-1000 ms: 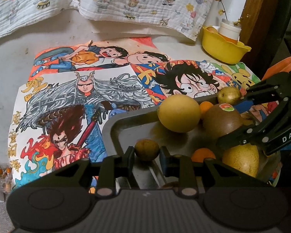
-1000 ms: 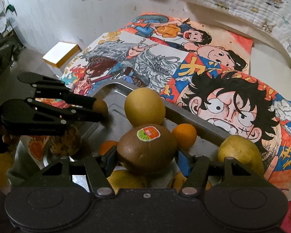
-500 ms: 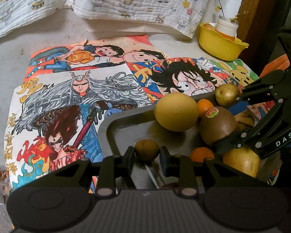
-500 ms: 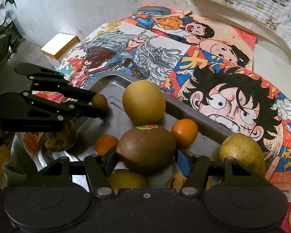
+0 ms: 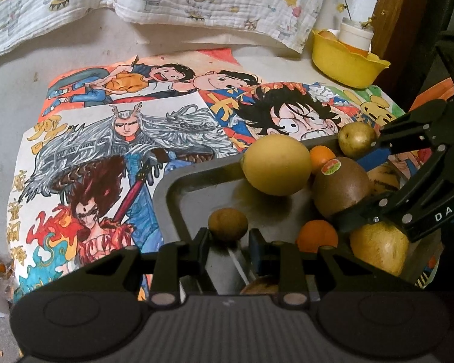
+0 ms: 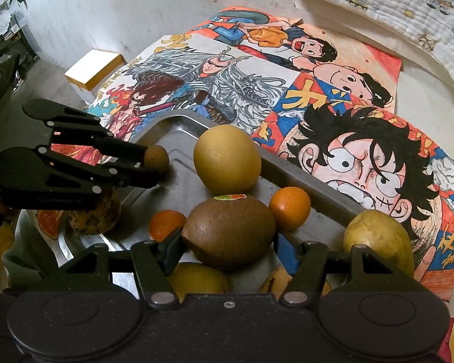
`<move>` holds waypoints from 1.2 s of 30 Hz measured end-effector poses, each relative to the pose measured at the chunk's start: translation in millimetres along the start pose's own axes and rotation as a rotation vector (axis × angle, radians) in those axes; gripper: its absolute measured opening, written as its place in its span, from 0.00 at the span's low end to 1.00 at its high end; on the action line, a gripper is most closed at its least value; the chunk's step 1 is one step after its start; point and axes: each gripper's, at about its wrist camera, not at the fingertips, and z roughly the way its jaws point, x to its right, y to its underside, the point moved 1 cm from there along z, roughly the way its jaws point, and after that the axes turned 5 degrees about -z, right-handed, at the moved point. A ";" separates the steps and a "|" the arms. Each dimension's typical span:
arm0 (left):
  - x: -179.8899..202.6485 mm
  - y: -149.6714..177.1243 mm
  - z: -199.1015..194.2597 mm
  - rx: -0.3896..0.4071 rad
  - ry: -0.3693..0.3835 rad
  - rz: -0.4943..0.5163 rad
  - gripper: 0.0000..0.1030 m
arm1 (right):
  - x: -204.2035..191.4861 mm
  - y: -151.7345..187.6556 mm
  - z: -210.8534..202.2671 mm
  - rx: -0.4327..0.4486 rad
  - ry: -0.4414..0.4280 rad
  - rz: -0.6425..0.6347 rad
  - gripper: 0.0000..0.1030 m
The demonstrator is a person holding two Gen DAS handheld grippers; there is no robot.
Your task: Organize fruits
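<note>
Metal tray (image 6: 178,121): set on cartoon drawings (image 6: 363,163) spread over the tabletop (image 5: 12,96), loaded with fruit.

Left gripper (image 5: 228,242): jaws clenched on a small brown fruit (image 5: 228,224), which is held between the fingertips just above the tray floor near its far left corner.

Right gripper (image 6: 228,243): jaws set around a kiwi (image 6: 230,231) bearing a sticker; both pads are seen against its sides, and the kiwi is gripped over the heap.

Also in the tray: a large yellow fruit (image 6: 227,158) behind the kiwi, two small oranges (image 6: 289,207) flanking it, and a yellow pear (image 6: 375,239) at the right rim.

Yellow bowl (image 5: 348,63): at the far right.
</note>
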 end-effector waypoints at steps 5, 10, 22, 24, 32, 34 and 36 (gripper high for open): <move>0.6 0.3 -1.0 0.000 -0.001 -0.002 0.30 | -1.3 0.3 -0.9 -0.003 -0.001 -0.001 0.67; 0.7 1.6 -3.7 0.007 0.007 -0.017 0.35 | -1.9 3.5 -3.8 0.006 -0.003 0.000 0.71; 1.8 2.1 -22.4 0.058 0.003 -0.093 0.62 | -5.9 11.0 -22.3 0.069 0.004 -0.017 0.80; 3.2 2.6 -27.9 0.074 0.002 -0.103 0.67 | -8.5 12.6 -27.7 0.089 0.015 -0.030 0.82; 13.3 4.9 -52.6 0.146 -0.039 -0.107 0.87 | -18.4 20.3 -49.0 0.168 0.048 -0.070 0.88; 14.2 5.5 -58.4 0.162 -0.046 -0.114 0.91 | -20.3 22.5 -53.3 0.190 0.055 -0.075 0.90; 15.0 6.7 -63.3 0.179 -0.055 -0.120 0.93 | -21.9 25.2 -57.8 0.212 0.061 -0.077 0.91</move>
